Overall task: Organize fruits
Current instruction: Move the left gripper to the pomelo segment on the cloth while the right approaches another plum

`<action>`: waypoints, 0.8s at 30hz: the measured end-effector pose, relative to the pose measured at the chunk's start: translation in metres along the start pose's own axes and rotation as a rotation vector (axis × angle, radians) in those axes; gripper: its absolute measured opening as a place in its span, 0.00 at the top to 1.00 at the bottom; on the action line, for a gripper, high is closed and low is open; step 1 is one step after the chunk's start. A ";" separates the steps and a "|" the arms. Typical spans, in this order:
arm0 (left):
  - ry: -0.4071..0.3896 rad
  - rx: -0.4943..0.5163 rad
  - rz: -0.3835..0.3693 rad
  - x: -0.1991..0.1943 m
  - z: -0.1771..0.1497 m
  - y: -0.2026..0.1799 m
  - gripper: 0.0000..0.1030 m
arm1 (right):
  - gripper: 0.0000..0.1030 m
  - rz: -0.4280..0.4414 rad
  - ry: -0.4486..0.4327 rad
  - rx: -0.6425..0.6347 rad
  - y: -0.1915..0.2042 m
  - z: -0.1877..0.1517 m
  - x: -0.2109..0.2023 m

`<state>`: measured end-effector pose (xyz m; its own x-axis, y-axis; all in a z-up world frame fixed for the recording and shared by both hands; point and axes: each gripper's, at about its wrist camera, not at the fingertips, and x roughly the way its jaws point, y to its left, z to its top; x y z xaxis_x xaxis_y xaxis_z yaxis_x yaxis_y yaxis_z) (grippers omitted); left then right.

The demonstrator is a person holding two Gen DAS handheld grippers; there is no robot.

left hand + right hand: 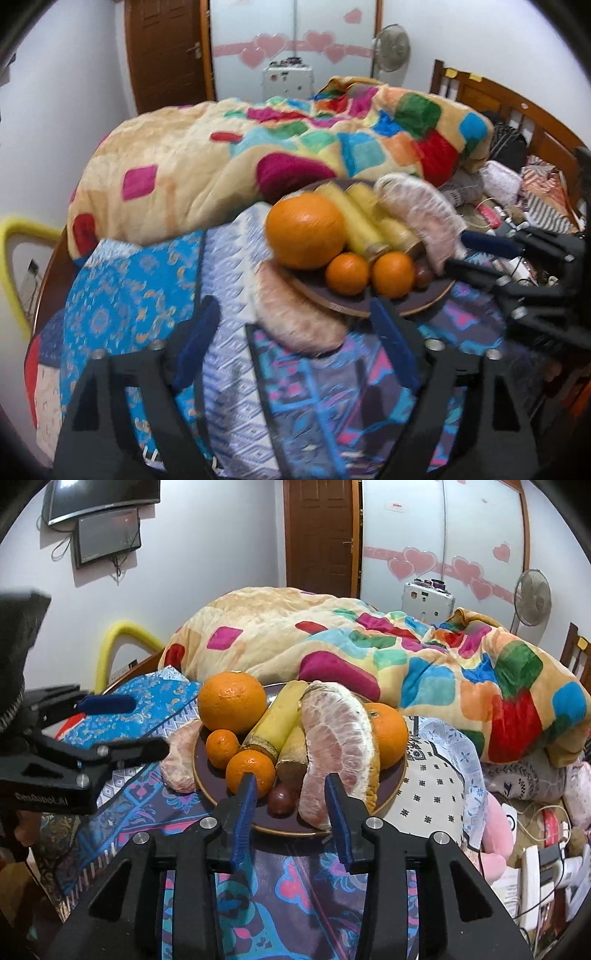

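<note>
lying just left of the plate, a pomelo segment clear of both fingers.

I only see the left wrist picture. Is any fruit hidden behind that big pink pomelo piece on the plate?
Observer: Yes. The right wrist view shows a second large orange on the plate, behind the pomelo piece.
Operator: Are the right tongs gripping anything?
Observer: No. The right tongs are open and their pads press on nothing. A small dark fruit lies just ahead of them.
Operator: Anything on the wall to the left?
Observer: A small dark screen hangs there.
</note>
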<state>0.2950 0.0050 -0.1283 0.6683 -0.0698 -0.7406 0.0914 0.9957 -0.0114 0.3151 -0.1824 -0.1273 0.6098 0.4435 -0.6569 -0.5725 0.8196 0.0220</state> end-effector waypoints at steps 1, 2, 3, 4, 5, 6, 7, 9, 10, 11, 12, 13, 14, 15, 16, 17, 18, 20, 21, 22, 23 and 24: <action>0.015 -0.007 0.008 0.004 -0.002 0.002 0.13 | 0.64 0.001 -0.002 0.003 -0.001 0.000 -0.001; 0.028 -0.006 0.011 0.007 -0.004 0.002 0.12 | 0.63 0.002 -0.004 0.005 -0.001 0.000 -0.001; 0.043 -0.001 0.012 0.010 -0.006 0.002 0.12 | 0.60 0.003 -0.007 0.008 -0.001 -0.001 -0.002; 0.060 0.010 0.011 0.014 -0.007 0.000 0.12 | 0.59 0.003 -0.009 0.009 -0.001 -0.001 -0.002; 0.082 0.028 0.011 0.020 -0.009 -0.003 0.12 | 0.58 0.004 -0.010 0.009 -0.001 -0.001 -0.002; 0.099 0.045 0.018 0.025 -0.010 -0.006 0.12 | 0.58 0.005 -0.010 0.008 -0.001 -0.001 -0.003; 0.113 0.063 0.030 0.030 -0.011 -0.010 0.12 | 0.57 0.006 -0.011 0.008 -0.002 -0.002 -0.003; 0.132 0.090 0.051 0.037 -0.012 -0.016 0.12 | 0.57 0.009 -0.011 0.010 -0.002 -0.003 -0.003; 0.139 0.098 0.063 0.040 -0.011 -0.018 0.12 | 0.57 0.011 -0.010 0.011 -0.003 -0.003 -0.002; 0.150 0.101 0.072 0.045 -0.010 -0.019 0.12 | 0.57 0.010 -0.010 0.011 -0.004 -0.003 -0.002; 0.159 0.100 0.074 0.048 -0.010 -0.019 0.12 | 0.57 0.009 -0.011 0.012 -0.004 -0.004 -0.002; 0.165 0.094 0.071 0.051 -0.009 -0.019 0.12 | 0.57 0.009 -0.010 0.014 -0.005 -0.004 -0.002; 0.164 0.083 0.066 0.052 -0.008 -0.017 0.12 | 0.57 0.009 -0.010 0.017 -0.006 -0.005 -0.002; 0.166 0.075 0.064 0.053 -0.006 -0.016 0.12 | 0.57 0.009 -0.010 0.020 -0.007 -0.005 -0.001; 0.166 0.069 0.062 0.054 -0.006 -0.014 0.12 | 0.57 0.008 -0.010 0.023 -0.008 -0.006 -0.001; 0.164 0.061 0.054 0.055 -0.006 -0.012 0.13 | 0.57 0.007 -0.011 0.025 -0.009 -0.006 -0.002; 0.162 0.054 0.046 0.055 -0.006 -0.009 0.18 | 0.57 0.008 -0.011 0.029 -0.010 -0.007 -0.002; 0.163 0.037 -0.010 0.055 -0.007 -0.005 0.26 | 0.57 0.009 -0.009 0.035 -0.012 -0.009 -0.002; 0.165 0.031 -0.025 0.055 -0.007 -0.003 0.32 | 0.57 0.008 -0.008 0.036 -0.012 -0.009 -0.002; 0.164 0.034 -0.035 0.054 -0.007 -0.002 0.33 | 0.57 0.005 -0.006 0.035 -0.012 -0.010 -0.002; 0.165 0.040 -0.036 0.053 -0.007 -0.002 0.33 | 0.57 0.002 -0.004 0.035 -0.011 -0.010 -0.003; 0.165 0.041 -0.039 0.052 -0.007 -0.002 0.35 | 0.57 0.000 -0.004 0.035 -0.010 -0.011 -0.004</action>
<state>0.3243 -0.0004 -0.1721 0.5332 -0.0944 -0.8407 0.1477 0.9889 -0.0174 0.3127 -0.1966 -0.1332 0.6118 0.4447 -0.6542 -0.5528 0.8319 0.0486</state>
